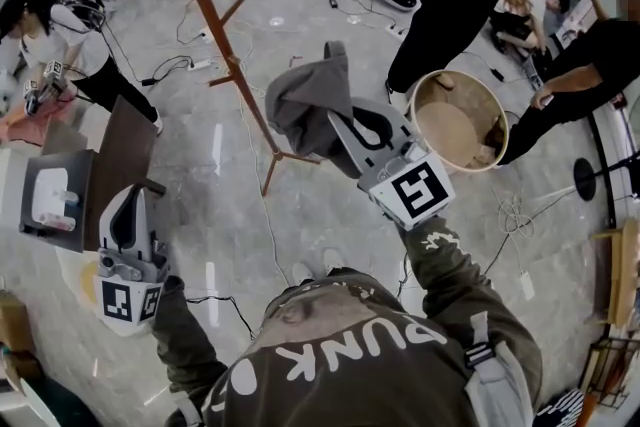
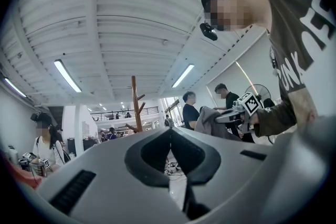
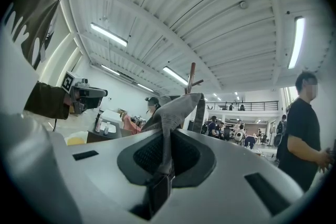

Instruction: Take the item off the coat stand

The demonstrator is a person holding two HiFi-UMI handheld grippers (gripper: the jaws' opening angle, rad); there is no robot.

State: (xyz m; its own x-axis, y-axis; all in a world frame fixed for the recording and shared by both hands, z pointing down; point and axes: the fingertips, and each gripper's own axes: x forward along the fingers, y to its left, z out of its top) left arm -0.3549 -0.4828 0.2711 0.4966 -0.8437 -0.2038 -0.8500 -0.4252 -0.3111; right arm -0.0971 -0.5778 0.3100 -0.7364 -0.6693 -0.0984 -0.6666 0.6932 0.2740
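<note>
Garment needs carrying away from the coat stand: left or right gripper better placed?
Right. The right gripper is clamped on the grey garment beside the coat stand. The left gripper hangs low, shut on nothing, well away from it.

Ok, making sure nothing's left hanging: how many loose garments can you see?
1: a grey garment pinched in the right gripper's fingers, near the coat stand. The stand's pegs look bare. More may be hidden.

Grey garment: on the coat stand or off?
Off. The grey garment hangs bunched from the shut right tool, apart from the coat stand pole; its visible pegs are bare.
</note>
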